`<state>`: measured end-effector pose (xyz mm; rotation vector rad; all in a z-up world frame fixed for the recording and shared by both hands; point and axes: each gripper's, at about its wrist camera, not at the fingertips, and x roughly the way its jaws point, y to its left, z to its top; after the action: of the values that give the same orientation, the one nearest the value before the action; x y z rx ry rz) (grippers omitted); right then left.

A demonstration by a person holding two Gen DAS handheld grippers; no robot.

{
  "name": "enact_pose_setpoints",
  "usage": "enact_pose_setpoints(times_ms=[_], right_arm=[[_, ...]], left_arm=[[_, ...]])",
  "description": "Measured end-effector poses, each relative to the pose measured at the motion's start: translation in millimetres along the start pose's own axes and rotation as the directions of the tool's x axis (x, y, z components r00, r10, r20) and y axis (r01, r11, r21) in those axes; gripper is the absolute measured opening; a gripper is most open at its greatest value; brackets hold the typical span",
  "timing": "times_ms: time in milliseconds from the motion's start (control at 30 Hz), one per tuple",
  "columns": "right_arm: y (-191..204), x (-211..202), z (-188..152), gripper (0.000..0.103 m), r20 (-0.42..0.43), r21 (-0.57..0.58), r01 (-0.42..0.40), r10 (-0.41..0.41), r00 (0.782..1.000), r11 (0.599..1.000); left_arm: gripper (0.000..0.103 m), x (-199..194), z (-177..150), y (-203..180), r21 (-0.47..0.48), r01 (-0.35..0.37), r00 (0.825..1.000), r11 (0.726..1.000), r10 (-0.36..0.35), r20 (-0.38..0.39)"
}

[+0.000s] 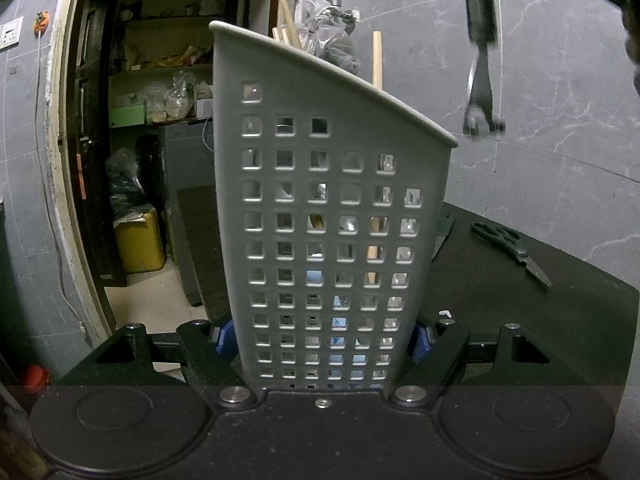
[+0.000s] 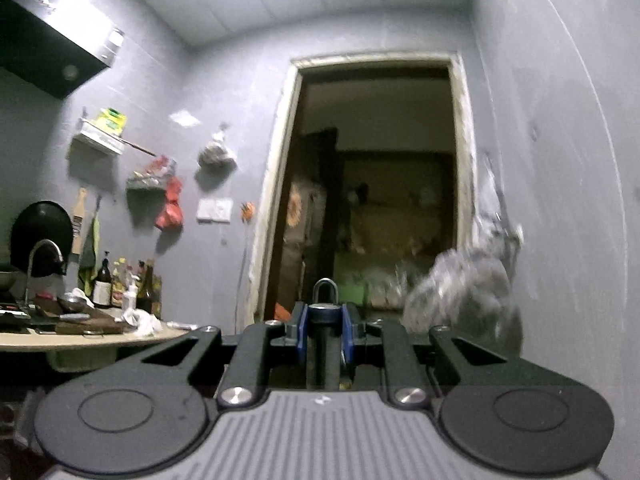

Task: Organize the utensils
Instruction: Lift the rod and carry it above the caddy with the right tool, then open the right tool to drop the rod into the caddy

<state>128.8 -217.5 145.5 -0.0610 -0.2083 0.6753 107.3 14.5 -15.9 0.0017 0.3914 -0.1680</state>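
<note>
Utensil point(image 1: 482, 92) in my right fingers point(image 2: 324, 330) hangs blade-down, up and right of the holder point(image 1: 332, 216), long axis nearly upright. My left fingers point(image 1: 320, 340) clamp the holder's base on the table point(image 1: 520, 320). I judge the drop goes leftward over the sloped rim.

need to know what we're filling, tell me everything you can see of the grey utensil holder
The utensil holder is a tall, light grey caddy that looks like plastic. Its wall is pierced by rows of small square holes and its rim slants down to the right. It stands upright on the dark table, clamped near its base between the left tongs. Wooden handles stick out of its top, and more items show through the holes.
</note>
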Motion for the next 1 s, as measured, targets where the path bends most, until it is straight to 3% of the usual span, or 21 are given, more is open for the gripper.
enact_pose_setpoints(times_ms=[233,367,567,1000], right_arm=[[18,16,24,0.02,0.104,0.03,-0.097,0.093,0.99,0.995],[29,27,25,0.02,0.123,0.043,-0.161,0.155,0.98,0.986],[38,38,14,0.02,0.085,0.084,-0.217,0.21,0.974,0.973],[40,46,-25,0.021,-0.066,0.142,-0.237,0.248,0.966,0.961]], left_arm=[[0.079,1,-1,-1,0.001,-0.001,1.0,1.0,0.001,-0.003],[0.079,1,-2,-1,0.002,-0.002,1.0,1.0,0.002,-0.004],[0.079,2,-1,0,0.0,-0.001,1.0,1.0,0.001,-0.004],[0.079,3,-1,2,0.001,0.0,1.0,1.0,0.0,-0.004]])
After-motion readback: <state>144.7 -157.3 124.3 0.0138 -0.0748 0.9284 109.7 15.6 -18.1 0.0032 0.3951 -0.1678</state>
